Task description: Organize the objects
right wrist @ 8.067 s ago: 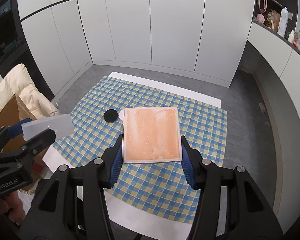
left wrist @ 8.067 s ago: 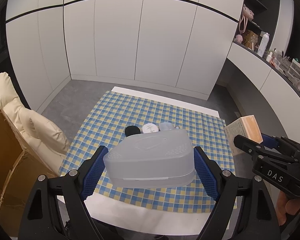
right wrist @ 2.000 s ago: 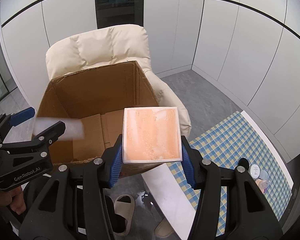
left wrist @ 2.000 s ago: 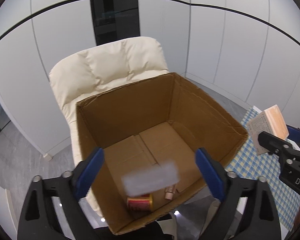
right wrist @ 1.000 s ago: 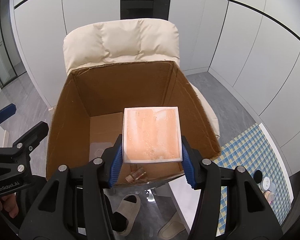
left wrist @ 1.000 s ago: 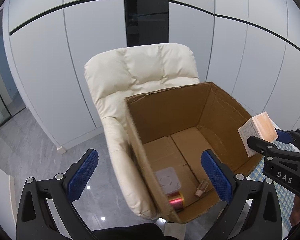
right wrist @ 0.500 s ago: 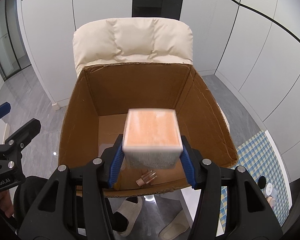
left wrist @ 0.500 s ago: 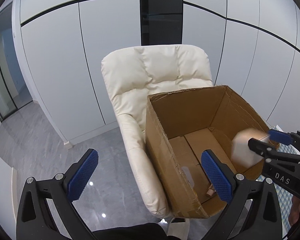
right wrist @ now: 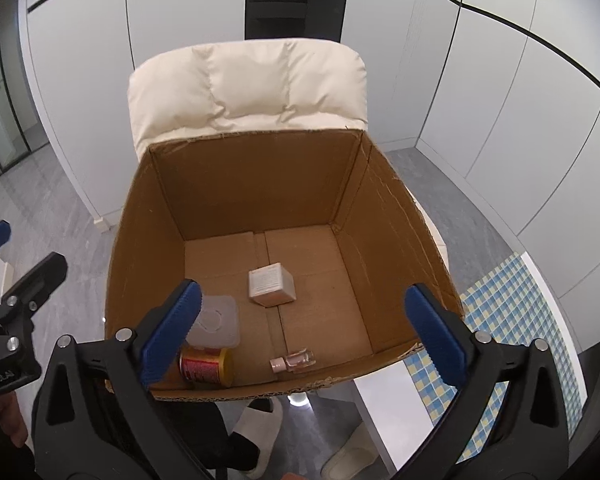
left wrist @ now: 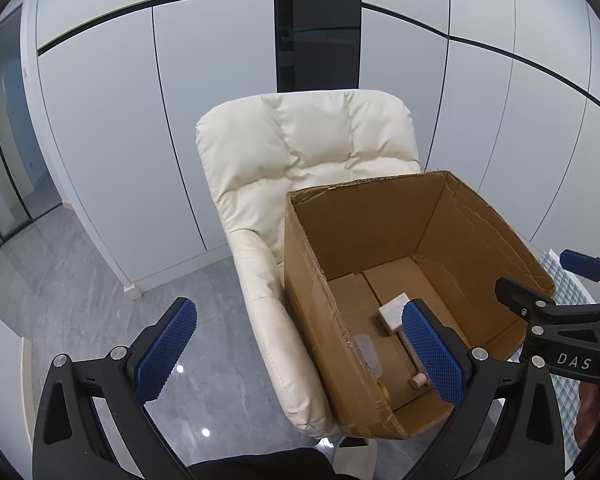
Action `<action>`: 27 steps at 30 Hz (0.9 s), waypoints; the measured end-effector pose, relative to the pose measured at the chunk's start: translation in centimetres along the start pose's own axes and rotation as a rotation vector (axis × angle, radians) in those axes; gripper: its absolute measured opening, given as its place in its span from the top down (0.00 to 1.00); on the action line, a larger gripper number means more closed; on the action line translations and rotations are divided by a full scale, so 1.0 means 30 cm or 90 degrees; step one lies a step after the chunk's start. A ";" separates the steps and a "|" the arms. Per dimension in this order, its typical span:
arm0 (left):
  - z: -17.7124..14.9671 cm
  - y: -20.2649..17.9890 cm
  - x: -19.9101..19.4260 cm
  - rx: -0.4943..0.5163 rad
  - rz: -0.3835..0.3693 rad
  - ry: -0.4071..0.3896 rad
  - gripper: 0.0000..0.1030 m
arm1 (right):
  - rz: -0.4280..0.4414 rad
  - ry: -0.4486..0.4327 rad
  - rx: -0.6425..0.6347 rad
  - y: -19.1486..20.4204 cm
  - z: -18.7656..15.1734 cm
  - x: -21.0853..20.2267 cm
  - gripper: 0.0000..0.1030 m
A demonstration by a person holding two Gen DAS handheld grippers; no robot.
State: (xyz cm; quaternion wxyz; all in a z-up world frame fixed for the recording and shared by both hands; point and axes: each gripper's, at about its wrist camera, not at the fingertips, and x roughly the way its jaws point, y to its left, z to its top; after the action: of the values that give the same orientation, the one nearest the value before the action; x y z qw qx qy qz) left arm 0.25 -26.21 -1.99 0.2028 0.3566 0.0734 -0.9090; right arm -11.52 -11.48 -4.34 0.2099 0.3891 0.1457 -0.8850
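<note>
An open cardboard box stands on a cream padded chair. On its floor lie the peach-and-white carton, the translucent plastic container, a red-and-yellow can and a small pink bottle. My right gripper is open and empty above the box's near edge. My left gripper is open and empty, left of the box over the chair's arm.
The blue-and-yellow checked tablecloth lies to the right of the box. Grey floor and white wall panels surround the chair. The person's slippers show below the box.
My right gripper has opened and the peach carton has dropped onto the box floor. Earlier, my left gripper let the translucent container fall in. My left gripper has shifted left.
</note>
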 end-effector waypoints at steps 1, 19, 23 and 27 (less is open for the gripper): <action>0.001 -0.005 0.001 0.000 -0.002 0.001 0.00 | -0.010 -0.003 -0.005 0.001 -0.002 -0.003 0.00; 0.010 -0.121 0.009 0.029 -0.031 0.001 0.00 | -0.018 -0.013 0.032 -0.123 -0.035 -0.042 0.00; 0.011 -0.144 0.012 0.034 -0.036 0.002 0.00 | -0.026 -0.011 0.033 -0.137 -0.041 -0.041 0.00; 0.014 -0.161 0.014 0.038 -0.038 0.001 0.00 | -0.032 -0.011 0.042 -0.164 -0.049 -0.046 0.00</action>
State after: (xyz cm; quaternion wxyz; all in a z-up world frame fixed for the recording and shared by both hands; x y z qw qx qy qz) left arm -2.33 -22.07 -2.02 0.1644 0.3610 0.0571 -0.9162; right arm -12.15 -6.22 -3.81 0.1758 0.3842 0.1243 -0.8978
